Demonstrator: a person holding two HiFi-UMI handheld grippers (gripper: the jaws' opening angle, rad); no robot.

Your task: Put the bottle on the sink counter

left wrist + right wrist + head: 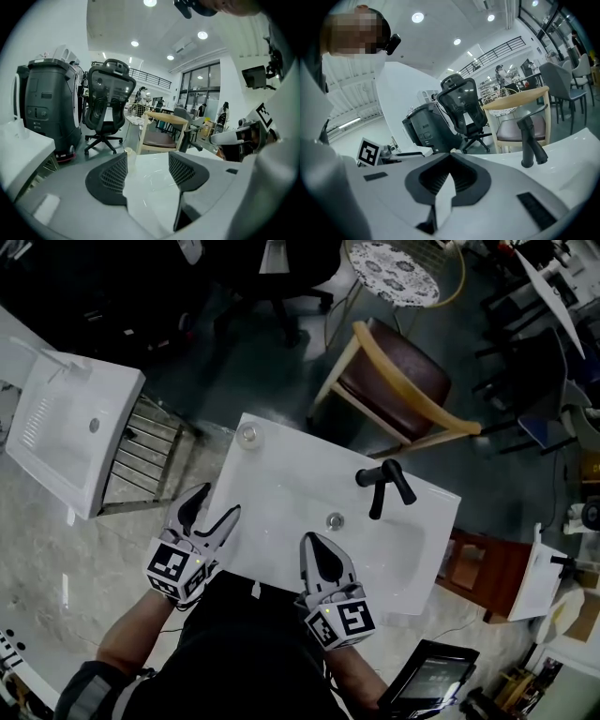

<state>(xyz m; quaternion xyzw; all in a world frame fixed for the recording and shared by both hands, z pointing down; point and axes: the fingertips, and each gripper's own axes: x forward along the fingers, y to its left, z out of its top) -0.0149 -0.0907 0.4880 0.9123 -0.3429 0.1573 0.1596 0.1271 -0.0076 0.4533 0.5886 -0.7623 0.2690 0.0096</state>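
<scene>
now we hold our left tongs [217, 500] spread and empty, our right tongs [313, 539] pressed together; the bottle [247, 435] stands at the sink bench's [281, 493] upper left corner, apart from both.

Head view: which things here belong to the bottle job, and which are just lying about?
Job:
- bottle, standing at the sink counter's far left corner
- left tool, open, empty
- right tool, shut, empty

Lying about:
- black faucet
- wooden chair
- second sink
- round table
</scene>
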